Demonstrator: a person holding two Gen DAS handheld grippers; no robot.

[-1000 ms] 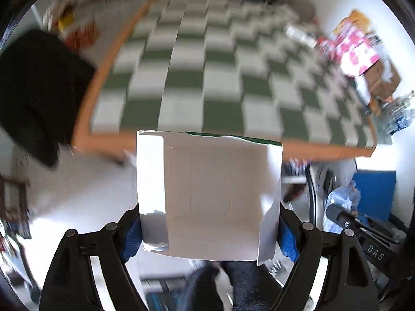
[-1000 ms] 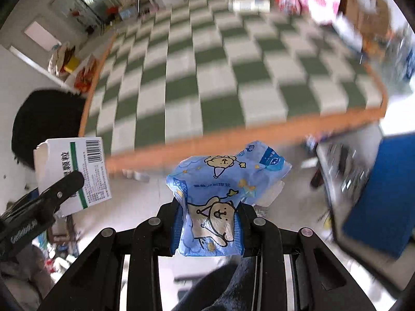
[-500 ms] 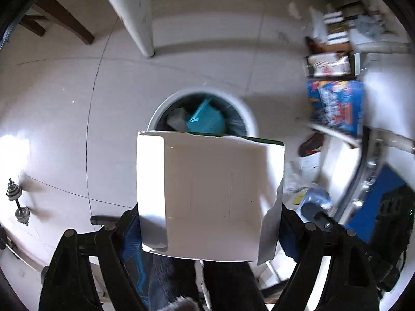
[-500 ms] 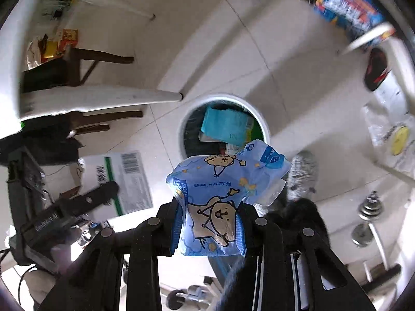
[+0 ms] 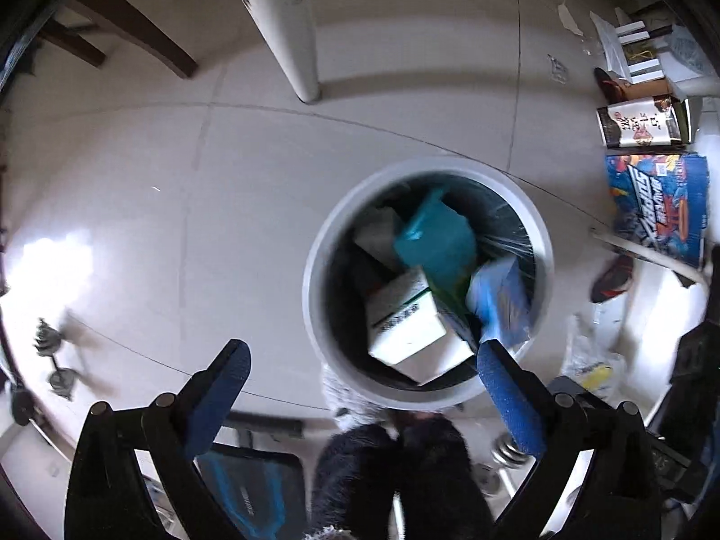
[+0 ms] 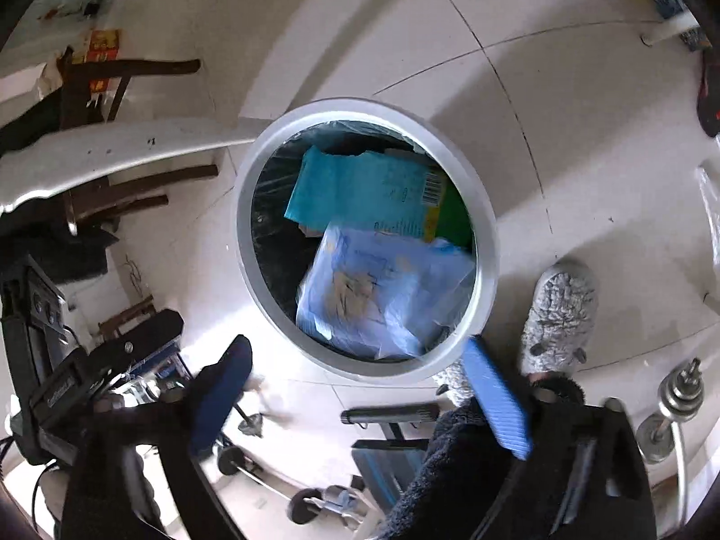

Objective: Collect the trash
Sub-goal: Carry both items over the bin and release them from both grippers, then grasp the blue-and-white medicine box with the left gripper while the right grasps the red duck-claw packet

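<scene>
A round trash bin with a pale rim (image 5: 315, 265) (image 6: 245, 229) stands on the tiled floor right below both grippers. My left gripper (image 5: 360, 353) hangs over its near edge, its jaws opening wide with nothing between them. A white carton (image 5: 402, 319) lies in the bin beside a teal packet (image 5: 438, 238) and a blurred blue packet (image 5: 499, 301). My right gripper (image 6: 355, 346) is also opening, and its blue fingers (image 6: 492, 400) are empty. The blue cartoon-print packet (image 6: 382, 292) lies loose in the bin, partly over the teal packet (image 6: 360, 189).
A white table leg (image 5: 288, 40) and dark chair legs (image 5: 130, 27) stand beyond the bin. Printed boxes (image 5: 657, 207) lie at the right. A person's grey fuzzy slipper (image 6: 558, 310) is beside the bin, with dumbbells (image 6: 675, 405) nearby. Dark fleece sleeves fill the bottom edges.
Both grippers dropped from above the checkered table to over the bin. The left let go of the white carton and the right let go of the blue packet; both now lie in the bin.
</scene>
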